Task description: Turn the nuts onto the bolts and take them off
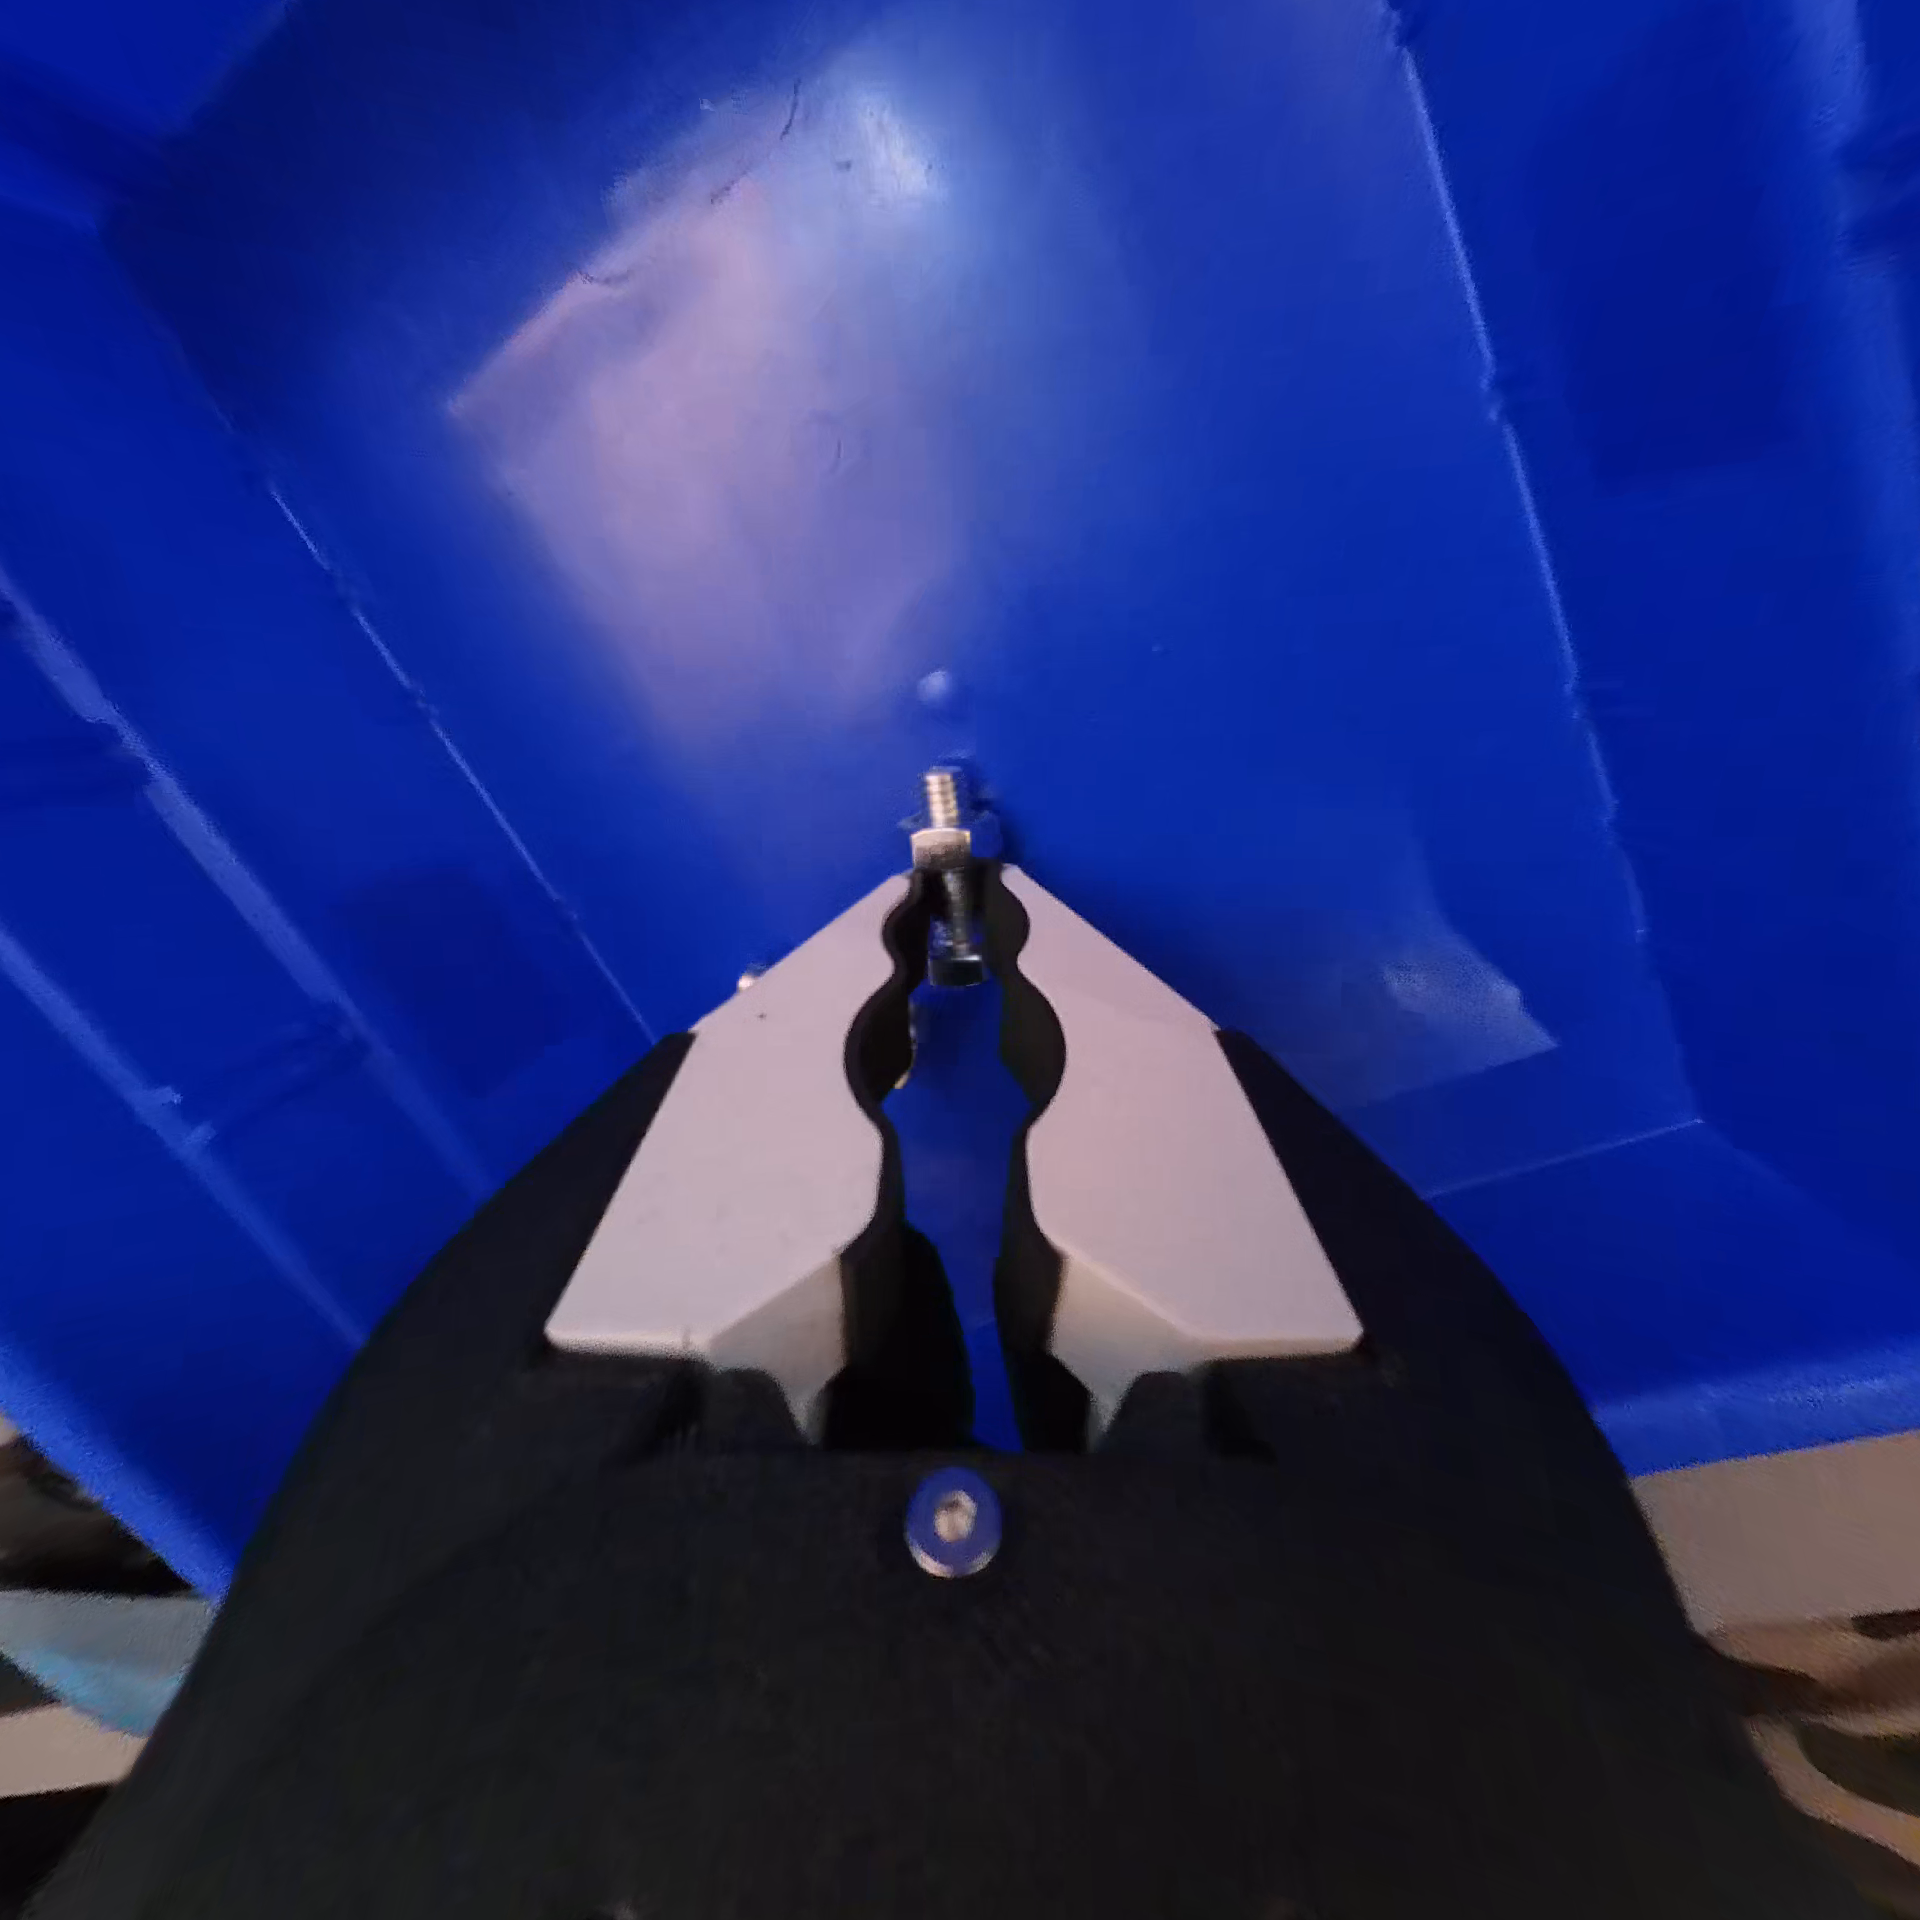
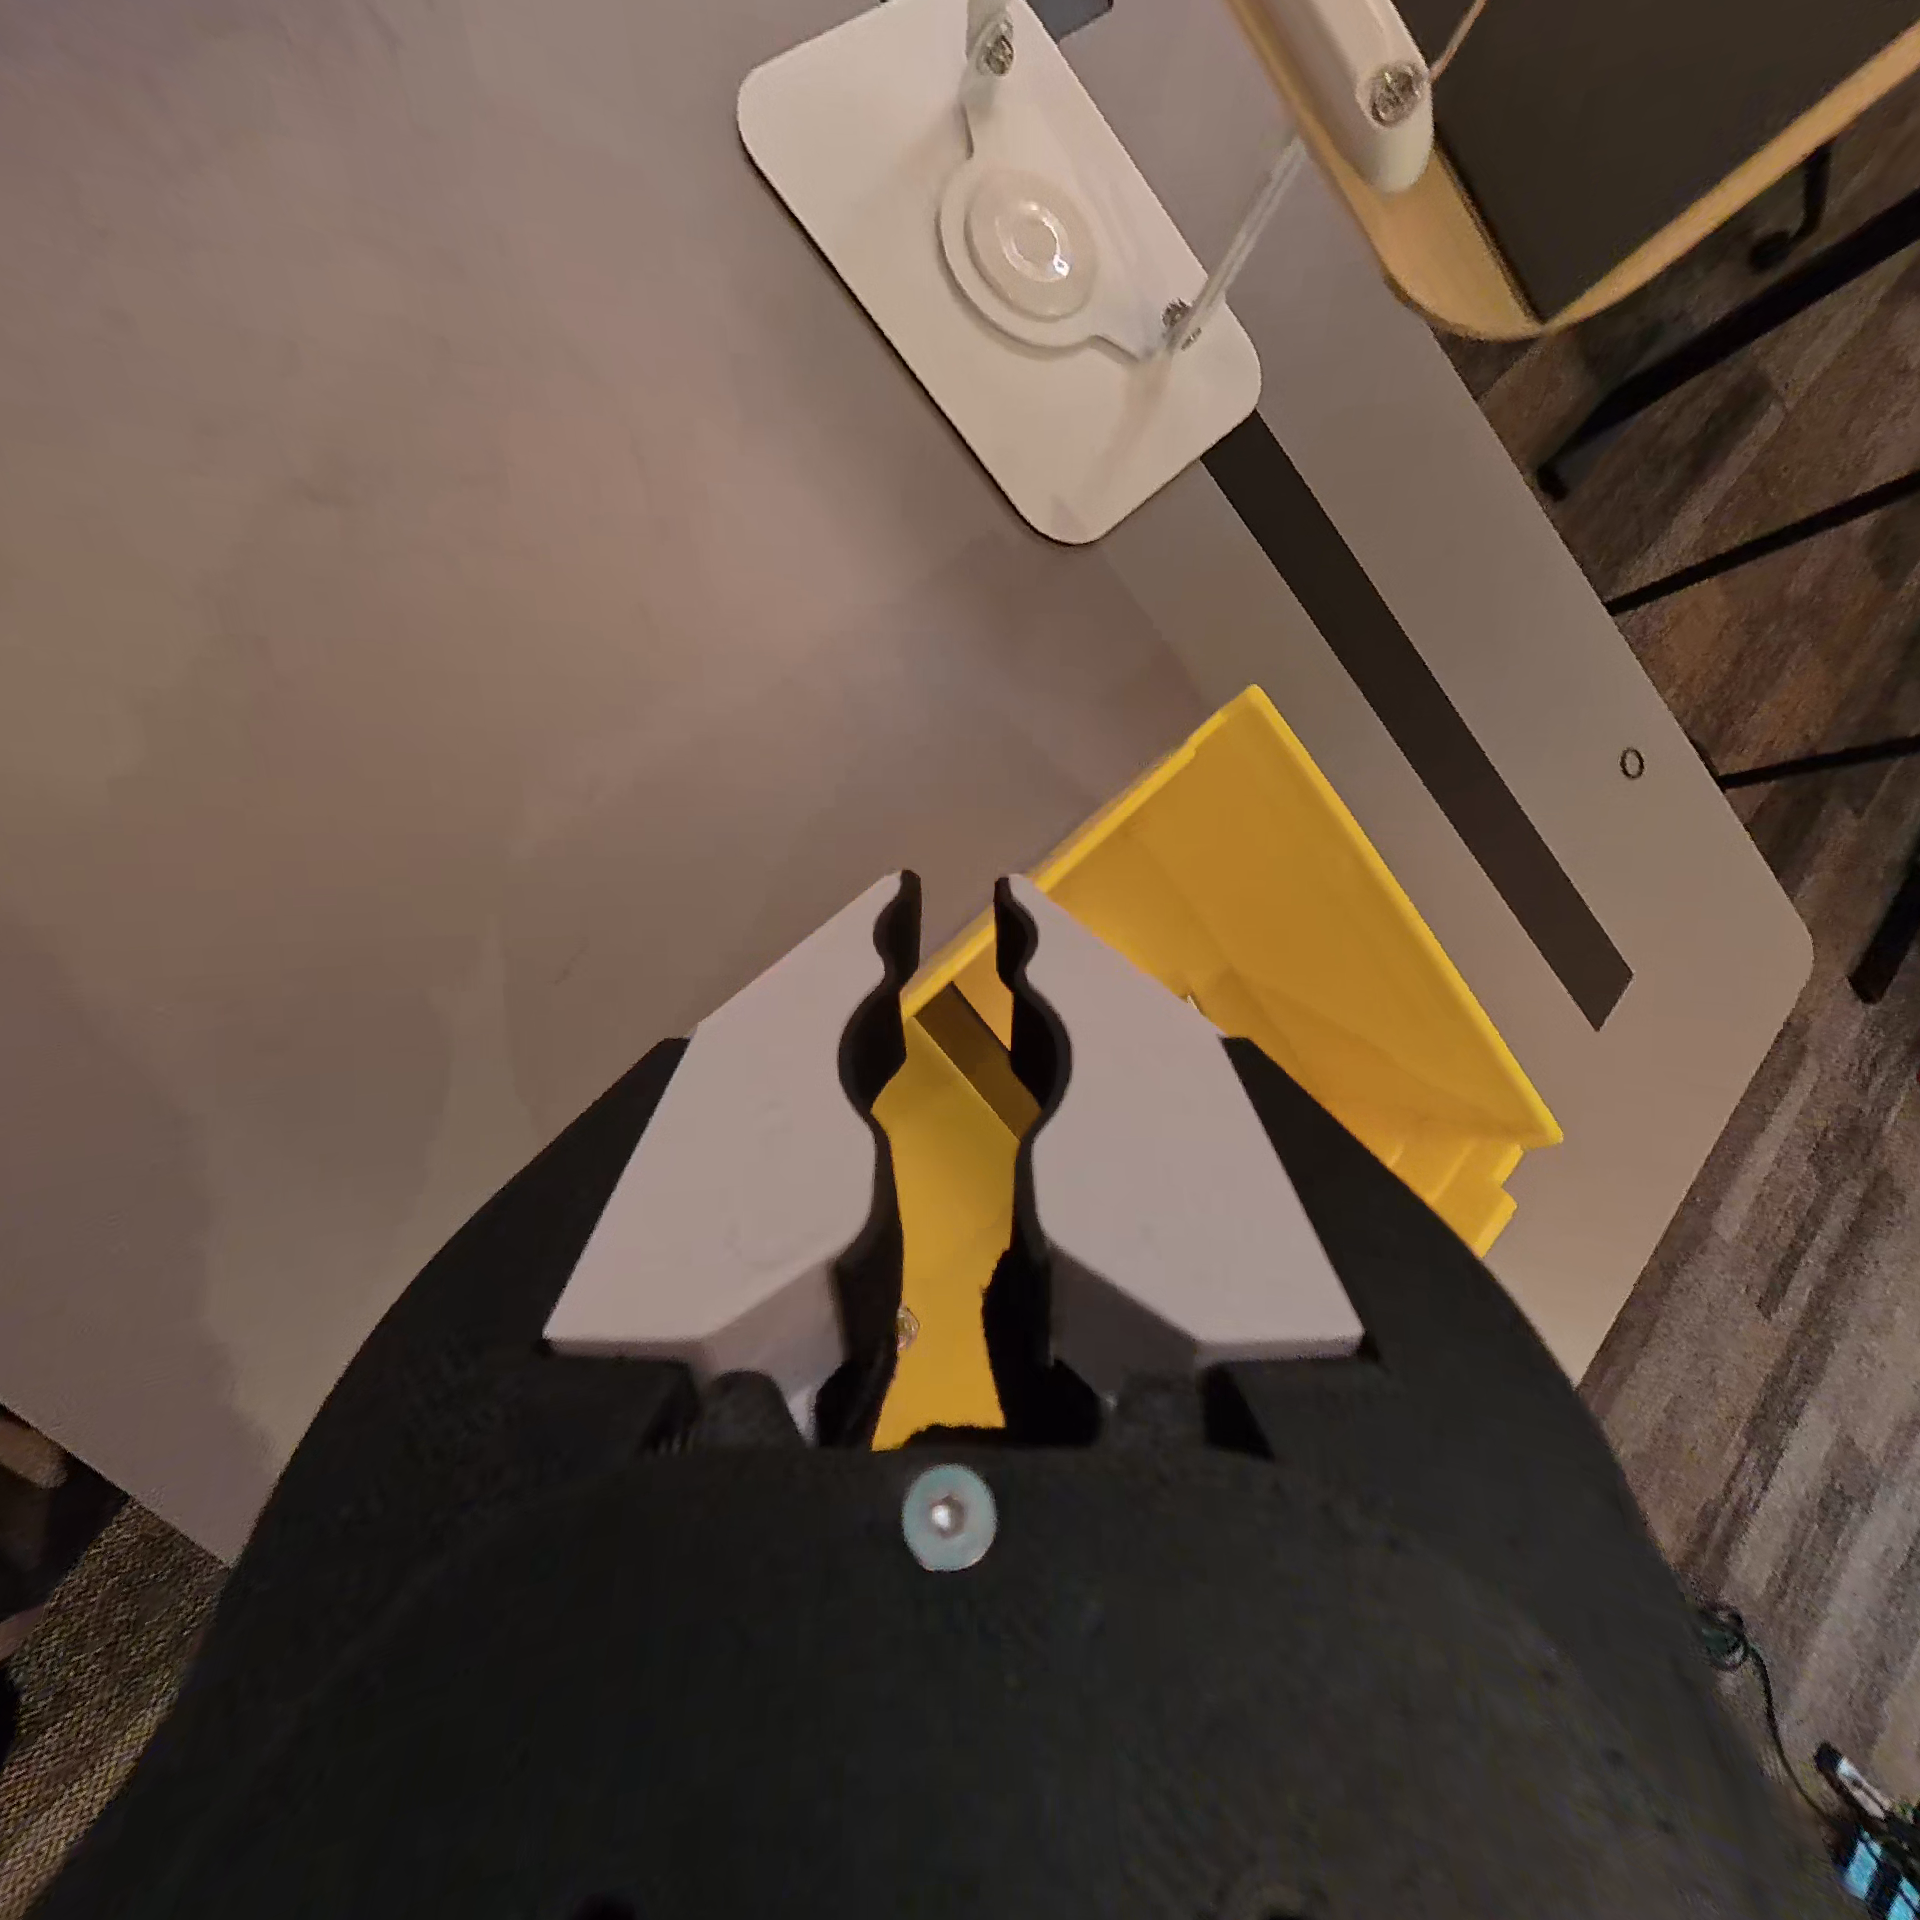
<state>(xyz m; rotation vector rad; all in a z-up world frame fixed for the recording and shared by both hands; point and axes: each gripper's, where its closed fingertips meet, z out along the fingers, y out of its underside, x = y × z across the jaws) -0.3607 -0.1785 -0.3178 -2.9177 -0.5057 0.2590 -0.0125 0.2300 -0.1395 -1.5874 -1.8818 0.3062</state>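
Left gripper (image 1: 951, 904): its 2 fingers pinch a small silver bolt (image 1: 948, 909) by the shank; a silver hex nut (image 1: 941, 842) sits on the thread just past the tips, inside a blue plastic bin (image 1: 1247, 520). Right gripper (image 2: 956, 894): fingers slightly spread, holding nothing, above a yellow plastic bin (image 2: 1299, 935) on a grey table (image 2: 416, 520). Beyond, a white lamp base (image 2: 883, 156).

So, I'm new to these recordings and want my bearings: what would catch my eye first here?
In the left wrist view, the glossy blue plastic bin fills the frame, and the left gripper is shut on a small silver bolt with a hex nut threaded on it. In the right wrist view, the right gripper hangs open and empty above a bright yellow plastic bin on the grey table.
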